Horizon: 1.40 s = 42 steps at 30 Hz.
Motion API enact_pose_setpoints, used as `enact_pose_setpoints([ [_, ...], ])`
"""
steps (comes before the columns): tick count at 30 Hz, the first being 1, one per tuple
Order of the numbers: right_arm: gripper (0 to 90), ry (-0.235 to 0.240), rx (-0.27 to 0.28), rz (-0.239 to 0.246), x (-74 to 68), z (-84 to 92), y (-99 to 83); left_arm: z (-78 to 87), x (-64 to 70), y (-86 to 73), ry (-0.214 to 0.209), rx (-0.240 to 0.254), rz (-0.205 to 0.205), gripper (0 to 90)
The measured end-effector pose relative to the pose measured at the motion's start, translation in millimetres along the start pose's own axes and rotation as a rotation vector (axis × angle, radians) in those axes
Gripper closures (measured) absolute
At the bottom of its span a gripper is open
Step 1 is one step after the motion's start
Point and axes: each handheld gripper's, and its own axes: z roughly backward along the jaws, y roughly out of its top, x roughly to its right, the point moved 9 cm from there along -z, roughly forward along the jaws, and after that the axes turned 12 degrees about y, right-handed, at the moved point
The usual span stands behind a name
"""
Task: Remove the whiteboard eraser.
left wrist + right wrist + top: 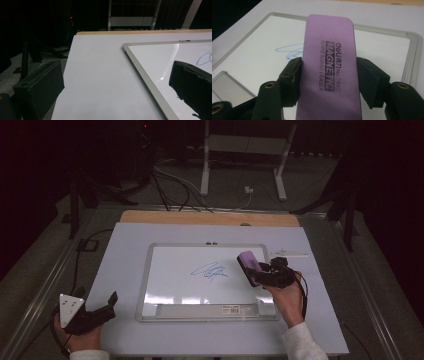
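While our right hand [289,301] reaches in from the bottom of the high view with its forearm angled up and to the left, we keep the right gripper [261,273] over the right part of the whiteboard [172,285], its jaws pointing toward the blue scribble [210,271]. In the right gripper view we see those jaws partly closed, pressing on both long sides of the purple eraser [327,70], which stands between them with its printed face toward the camera. The eraser sits just right of the scribble in the high view, and we cannot tell whether its underside touches the board, since the eraser's own body hides it.

Our left hand [80,332] rests low at the left edge of the white table [120,270], clear of the board. We hold the left gripper [107,306] there with its jaws spread wide apart and nothing between them; in the left gripper view one jaw lies beside the table's edge and the other over the board's frame.

The room beyond the table is dark and hard to read. Part of the scribble is hidden behind the eraser in the right gripper view.
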Motion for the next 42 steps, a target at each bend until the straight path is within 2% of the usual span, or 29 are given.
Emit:
enact_pose_setpoints([
  [4,40.6,0.000,0.014,-0.004,0.2,-1.5,9.5,0.2,-0.4,0.1,0.003,0.001,0.000,0.5],
  [11,40.5,-0.003,0.007,0.006,0.4,-12.4,18.6,-0.2,-1.2,0.0,0.004,0.000,0.001,0.5],
  [23,40.5,-0.016,-0.021,0.020,3.7,-34.5,19.5,1.3,-2.9,0.9,0.006,0.008,0.013,0.5],
  [42,40.5,-0.042,-0.032,0.013,11.2,-56.8,22.4,-0.2,-3.6,-0.9,0.008,-0.002,0.012,0.5],
])
